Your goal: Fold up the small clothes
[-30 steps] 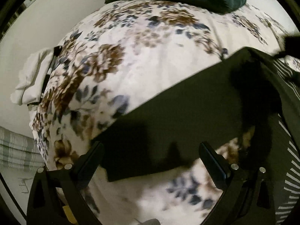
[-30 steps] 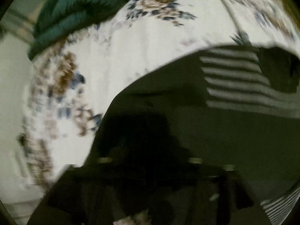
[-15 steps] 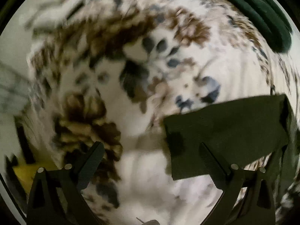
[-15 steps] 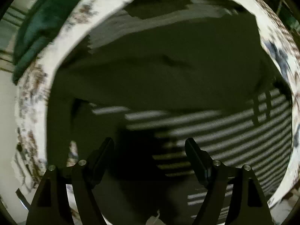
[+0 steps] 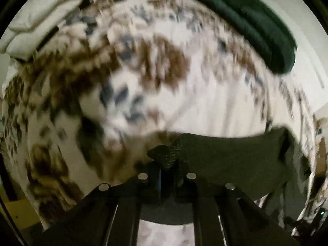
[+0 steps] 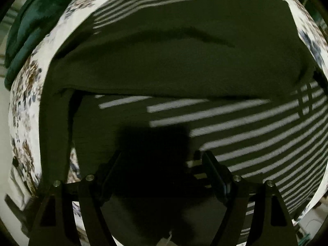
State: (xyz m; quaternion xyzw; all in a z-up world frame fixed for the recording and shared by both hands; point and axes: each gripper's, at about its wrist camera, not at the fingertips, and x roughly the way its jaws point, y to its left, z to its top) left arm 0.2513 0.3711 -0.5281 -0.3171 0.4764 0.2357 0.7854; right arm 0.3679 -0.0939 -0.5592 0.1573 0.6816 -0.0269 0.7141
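So the dark olive garment (image 6: 174,65) with white stripes is spread over the floral bedspread (image 5: 205,94), and a plain olive flap of it is folded across the striped part, the fold edge running side to side in the right wrist view. A dark green blanket (image 5: 256,26) is bunched at the far end of the bed, and there's a white pillow (image 5: 30,30) off the bed's far left edge against a pale wall. The left view is pretty blurry. The left gripper (image 5: 167,164) is pinched tight on a corner of the olive fabric, which stretches off to its right. The right gripper (image 6: 162,164) hangs right over the striped section with its fingers (image 6: 215,172) spread wide, gripping nothing, its shadow falling on the cloth between them
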